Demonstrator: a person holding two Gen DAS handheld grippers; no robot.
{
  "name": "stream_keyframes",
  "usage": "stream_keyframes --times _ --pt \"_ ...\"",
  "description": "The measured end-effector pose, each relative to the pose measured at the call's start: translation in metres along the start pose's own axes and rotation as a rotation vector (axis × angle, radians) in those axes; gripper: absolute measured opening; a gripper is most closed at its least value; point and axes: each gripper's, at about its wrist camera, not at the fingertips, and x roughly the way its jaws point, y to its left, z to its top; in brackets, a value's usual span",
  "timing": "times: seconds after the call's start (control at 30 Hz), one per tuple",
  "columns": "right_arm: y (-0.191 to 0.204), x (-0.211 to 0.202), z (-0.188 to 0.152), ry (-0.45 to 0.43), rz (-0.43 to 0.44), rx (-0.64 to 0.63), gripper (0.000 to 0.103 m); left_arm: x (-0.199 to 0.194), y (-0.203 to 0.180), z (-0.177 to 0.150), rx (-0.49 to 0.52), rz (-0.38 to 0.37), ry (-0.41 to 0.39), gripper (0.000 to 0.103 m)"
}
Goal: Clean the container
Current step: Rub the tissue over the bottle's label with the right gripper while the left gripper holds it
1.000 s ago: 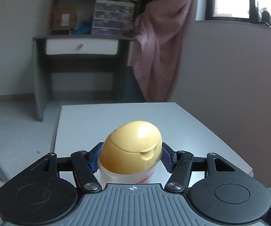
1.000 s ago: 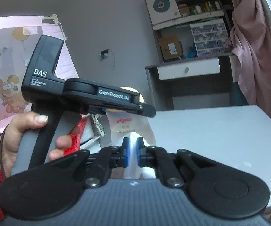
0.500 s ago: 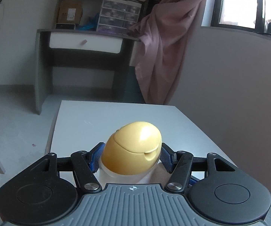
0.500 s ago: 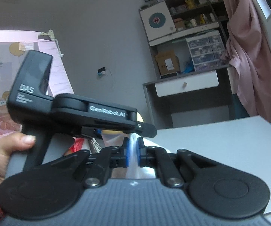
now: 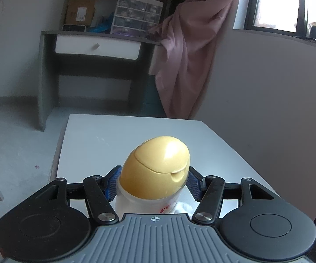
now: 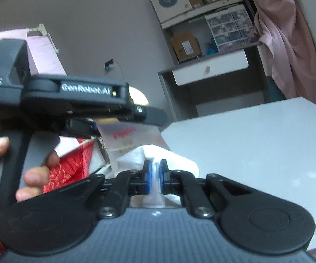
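My left tongs (image 5: 153, 183) clamp the translucent, yellow-capped plastic bottle (image 5: 155, 168) below its cap: light, smooth, likely slippery. My right tongs (image 6: 155, 176) pinch a soft white cloth (image 6: 158, 160).

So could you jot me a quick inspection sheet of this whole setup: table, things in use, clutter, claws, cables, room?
Surface: pale grey table, bare where visible.
Job's things: translucent white bottle with rounded yellow flip cap; crumpled white wipe touching the bottle's side.
Clutter: nothing seen on the table.
Claws: left claw shut on the bottle; right claw shut on the wipe.
Cables: nothing seen by the table.
Surroundings: grey desk with white drawer, pink curtain, window.
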Motion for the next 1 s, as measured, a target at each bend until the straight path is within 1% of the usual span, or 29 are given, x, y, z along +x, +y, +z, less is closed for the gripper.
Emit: stream_keyframes --times 0.1,0.2,0.33,0.53,0.7,1.0 --pt "0.000 0.003 -0.001 0.022 -0.006 -0.002 0.007 -0.002 0.001 -0.003 -0.001 -0.004 -0.003 0.061" --pt "0.003 0.002 -0.002 0.016 -0.003 -0.001 0.007 -0.003 0.003 -0.004 -0.008 -0.009 -0.003 0.061" --pt "0.010 -0.008 0.004 -0.026 0.029 -0.007 0.007 -0.003 0.004 -0.004 -0.011 -0.012 -0.003 0.061" --pt "0.027 -0.017 0.018 -0.078 0.069 -0.051 0.007 -0.004 0.007 -0.004 -0.015 -0.016 -0.003 0.061" --pt "0.033 -0.012 0.018 -0.058 0.066 -0.072 0.007 -0.005 0.009 -0.005 -0.017 -0.019 -0.003 0.061" --pt "0.032 -0.003 0.008 0.015 0.046 -0.065 0.007 -0.005 0.008 -0.004 -0.001 -0.010 0.002 0.061"
